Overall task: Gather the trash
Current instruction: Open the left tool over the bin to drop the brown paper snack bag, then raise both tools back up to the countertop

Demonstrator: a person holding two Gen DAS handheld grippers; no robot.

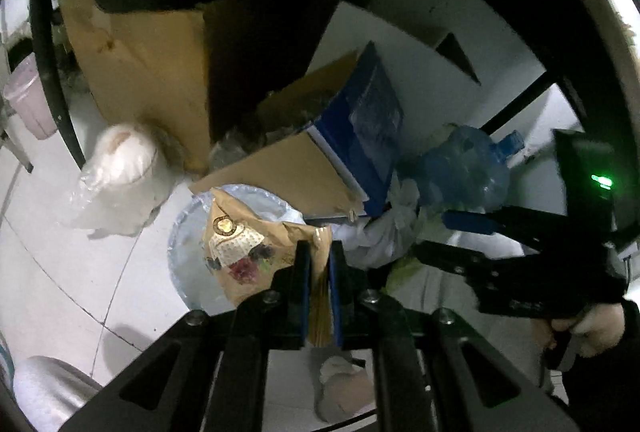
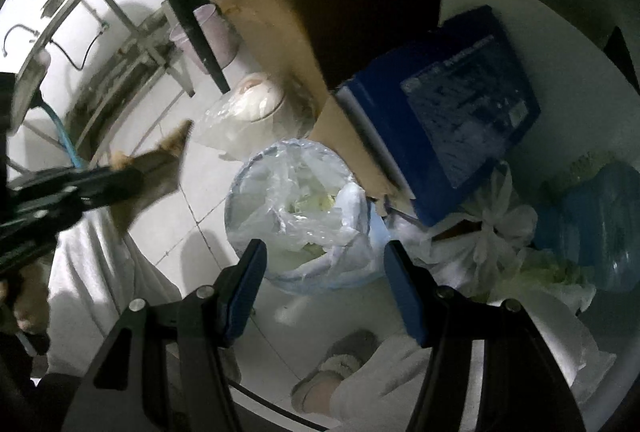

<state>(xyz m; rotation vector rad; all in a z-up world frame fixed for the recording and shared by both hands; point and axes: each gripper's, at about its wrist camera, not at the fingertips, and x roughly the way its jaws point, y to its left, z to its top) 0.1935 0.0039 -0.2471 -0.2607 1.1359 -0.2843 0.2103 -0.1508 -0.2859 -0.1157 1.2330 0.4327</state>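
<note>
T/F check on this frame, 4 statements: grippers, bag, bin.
1. The left gripper is shut on a brown paper bag. True.
2. The right gripper grips a plastic bottle. False: its jaws are open and empty.
3. The bin has a clear plastic liner. True.
4. The paper bag already lies inside the bin. False: it is held above the bin, in the left jaws.
</note>
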